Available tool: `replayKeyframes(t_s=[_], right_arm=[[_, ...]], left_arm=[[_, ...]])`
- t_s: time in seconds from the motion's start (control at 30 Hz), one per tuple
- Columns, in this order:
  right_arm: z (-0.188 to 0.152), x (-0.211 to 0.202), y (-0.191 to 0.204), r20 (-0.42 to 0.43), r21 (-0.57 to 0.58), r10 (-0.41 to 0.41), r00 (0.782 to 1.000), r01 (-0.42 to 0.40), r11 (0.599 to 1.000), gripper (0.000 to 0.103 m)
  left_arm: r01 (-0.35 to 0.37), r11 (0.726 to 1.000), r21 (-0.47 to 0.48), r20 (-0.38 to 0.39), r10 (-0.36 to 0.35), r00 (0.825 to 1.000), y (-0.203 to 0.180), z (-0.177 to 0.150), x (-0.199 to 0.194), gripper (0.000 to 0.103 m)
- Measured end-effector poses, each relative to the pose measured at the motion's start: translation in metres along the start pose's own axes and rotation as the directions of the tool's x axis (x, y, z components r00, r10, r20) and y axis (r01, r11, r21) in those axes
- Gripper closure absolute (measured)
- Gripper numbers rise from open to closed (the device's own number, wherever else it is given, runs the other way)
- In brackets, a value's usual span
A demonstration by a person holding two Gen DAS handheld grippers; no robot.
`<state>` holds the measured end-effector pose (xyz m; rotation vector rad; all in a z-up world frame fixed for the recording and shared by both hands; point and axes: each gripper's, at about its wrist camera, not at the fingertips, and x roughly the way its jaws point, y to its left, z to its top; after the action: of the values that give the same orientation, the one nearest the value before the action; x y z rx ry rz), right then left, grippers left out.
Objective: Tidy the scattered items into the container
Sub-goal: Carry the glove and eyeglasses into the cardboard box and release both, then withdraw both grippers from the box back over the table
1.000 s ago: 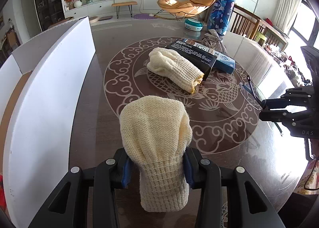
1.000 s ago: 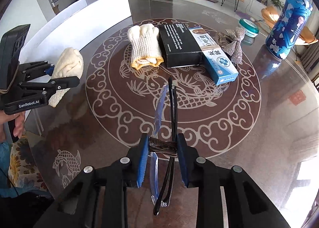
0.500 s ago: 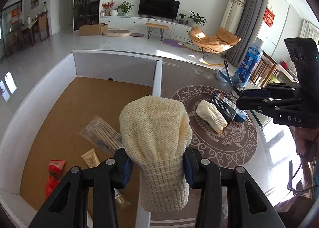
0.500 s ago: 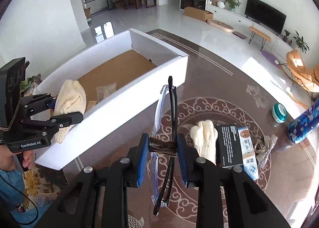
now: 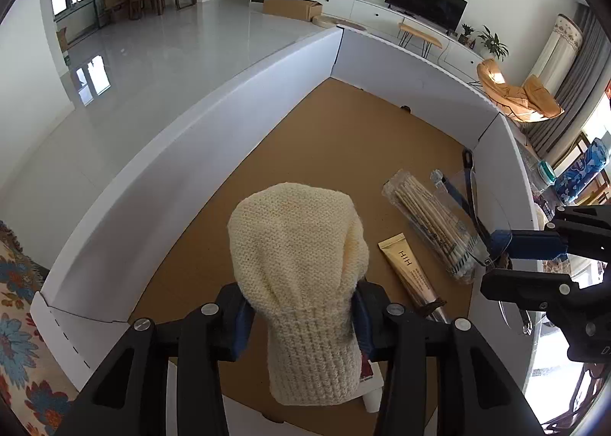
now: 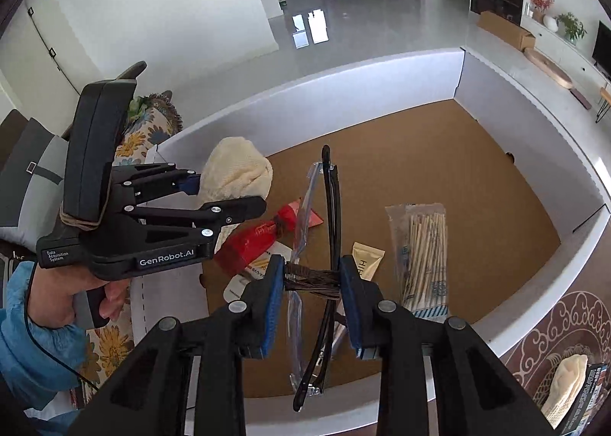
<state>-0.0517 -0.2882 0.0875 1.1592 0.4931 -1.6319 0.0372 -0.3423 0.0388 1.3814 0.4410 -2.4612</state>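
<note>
**Letting go over the box, both hands at once**

I have both loads above the white-walled container [image 5: 214, 119], its brown floor bare at the far end and crowded near me. Because of that, I judge the best drop is straight down where each load hangs, not on top of what already lies there.

In the left gripper [image 5: 301, 315] the cream knitted glove [image 5: 298, 264] hangs by its cuff. The jaws are opening, but the pads are on the cuff. I let them widen fully before I pull away, so the knit does not snag.

The right gripper [image 6: 311, 300] carries the glasses [image 6: 324, 245] with a brown hair tie [image 6: 313, 277] across them. Its jaws are opening, the frame between them. The packet of sticks [image 6: 422, 256], the gold tube [image 6: 366, 254] and the red pouch [image 6: 263, 233] lie just below, so I would drop low and gently.

A second glove [image 6: 565, 386] waits on the table outside.
</note>
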Motion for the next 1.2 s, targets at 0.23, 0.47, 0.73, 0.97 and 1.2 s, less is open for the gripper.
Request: replayKeyframes(t_s=[0.23,0.47,0.73,0.97,1.2], right_arm=[[-0.018,-0.021,-0.018,0.101,0.060,-0.036,0.994,0.030,0.998,0.022],[-0.110,-0.082,-0.095,0.243,0.272,-0.276,0.930,0.207,0.940,0.007],[-0.285,-0.141,-0.189,0.088,0.611,-0.565,0.820,0.403,0.681,0.007],[-0.382,-0.155,-0.222,-0.031,0.667,-0.629,0.777,0.485,0.565,0.007],[-0.404,-0.158,-0.232,-0.009,0.670,-0.645,0.764,0.484,0.563,0.004]], left_arm=[[-0.057,0.998,0.022,0.101,0.054,0.993,-0.016,-0.003,-0.017,0.032],[0.012,0.983,0.183,0.208,-0.051,0.977,-0.095,-0.011,-0.055,0.030],[0.193,0.883,0.427,0.114,-0.264,0.958,-0.251,-0.049,-0.050,0.013],[0.195,0.836,0.514,-0.010,-0.221,0.975,-0.353,-0.093,0.028,0.013],[0.166,0.857,0.488,-0.012,-0.183,0.983,-0.386,-0.103,0.066,0.013]])
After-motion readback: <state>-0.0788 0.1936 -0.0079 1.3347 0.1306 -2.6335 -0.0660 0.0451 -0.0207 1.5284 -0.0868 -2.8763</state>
